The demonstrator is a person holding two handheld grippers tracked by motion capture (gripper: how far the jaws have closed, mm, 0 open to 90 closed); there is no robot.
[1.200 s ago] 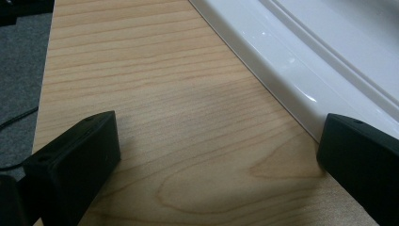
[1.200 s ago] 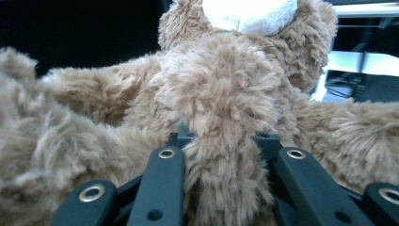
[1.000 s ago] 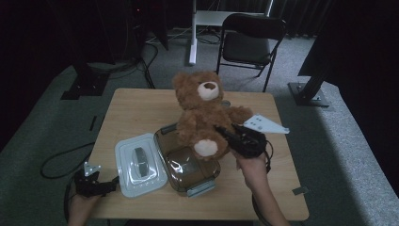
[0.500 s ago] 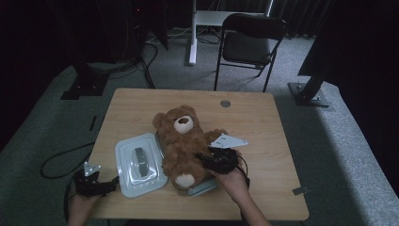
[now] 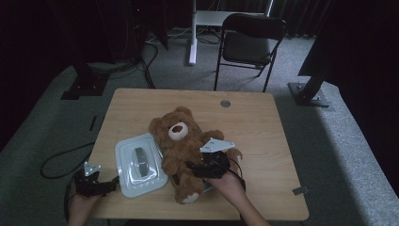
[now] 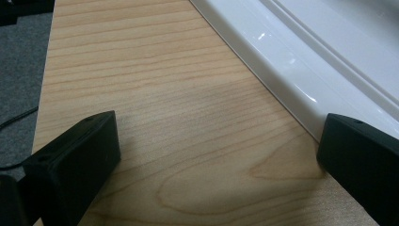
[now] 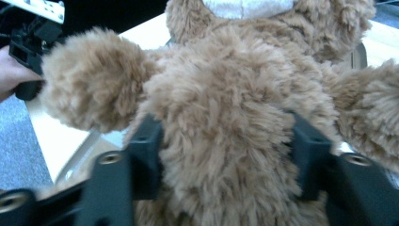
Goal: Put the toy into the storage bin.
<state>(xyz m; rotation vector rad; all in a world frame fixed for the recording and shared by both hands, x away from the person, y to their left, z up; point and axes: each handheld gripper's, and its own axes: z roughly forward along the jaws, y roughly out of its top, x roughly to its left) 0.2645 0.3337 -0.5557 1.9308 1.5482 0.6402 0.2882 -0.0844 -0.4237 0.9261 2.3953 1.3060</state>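
Room first: dark, grey carpet, a black folding chair (image 5: 251, 40) at top centre of the high view, a black stand base (image 5: 308, 92) at right, cables on the floor at left.

The wooden tabletop (image 5: 263, 127) fills mid-frame. Its right half and far strip are bare; a small grey disc (image 5: 225, 103) sits near the far edge.

The teddy bear (image 5: 183, 150) lies on its back at centre of the tabletop, head toward the top of the frame, feet toward the bottom edge. It rests over a clear container (image 5: 209, 187) that I can barely make out beneath it. Just left of the bear, touching its side, lies a white lid (image 5: 139, 167) with a grey handle.

My right hand-held gripper (image 5: 200, 168) sits at the bear's lower right, jaws reaching across its belly. In the right gripper view the bear's body (image 7: 221, 136) bulges between the two jaws, fur against both inner faces. The jaws have just been opening; I see the fur between them, and I read the pads as no longer pinching it.

My left hand-held gripper (image 5: 110, 185) rests at lower left of the high view, near the tabletop's near edge, just beside the lid's corner. In the left gripper view its jaws stand wide apart over bare wood, the lid's rim (image 6: 301, 70) by one jaw, nothing between them.
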